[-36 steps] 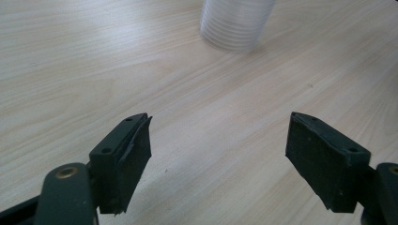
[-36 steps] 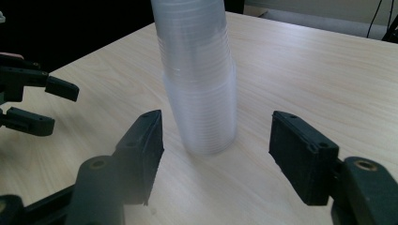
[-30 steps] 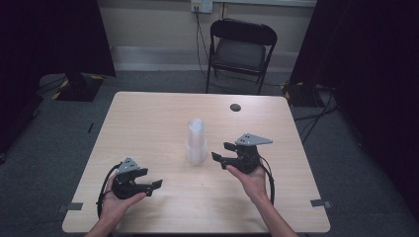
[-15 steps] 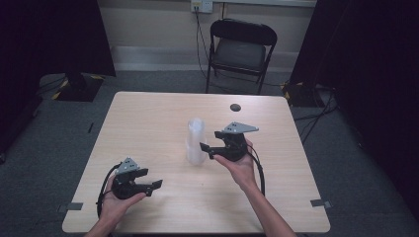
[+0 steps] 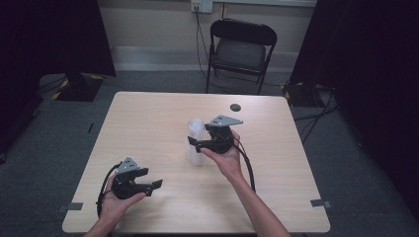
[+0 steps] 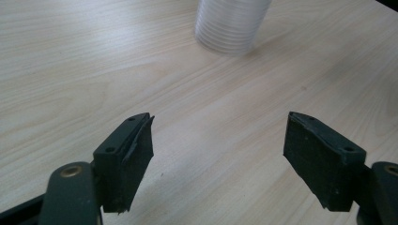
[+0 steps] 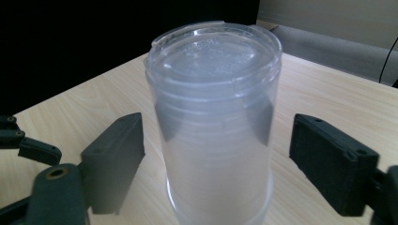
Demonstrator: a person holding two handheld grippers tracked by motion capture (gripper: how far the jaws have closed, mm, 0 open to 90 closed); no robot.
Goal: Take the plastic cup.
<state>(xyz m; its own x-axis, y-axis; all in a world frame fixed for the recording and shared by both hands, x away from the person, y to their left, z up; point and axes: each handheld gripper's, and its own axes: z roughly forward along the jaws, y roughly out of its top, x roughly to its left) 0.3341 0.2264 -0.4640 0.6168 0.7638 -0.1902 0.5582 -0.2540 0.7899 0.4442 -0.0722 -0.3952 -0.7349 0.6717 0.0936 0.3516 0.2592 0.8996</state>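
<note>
Right gripper (image 5: 198, 144) spread, jaws either side of the upright cup stack (image 7: 213, 126), not touching; approach step, looks like closing comes next; left gripper (image 5: 148, 184) spread, idle.

It looks like a lab or studio. Black curtains (image 5: 54, 34) flank a bare table (image 5: 148, 118). Grey carpet (image 5: 44, 128), a folding chair (image 5: 240, 47).

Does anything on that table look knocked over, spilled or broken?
Nothing stands out. The stack of clear plastic cups stands upright, mouth down, on the table, with no spill around it. The right hand-held gripper has its open jaws on either side of the stack. The left hand-held gripper rests open nearer the table's front edge.
</note>
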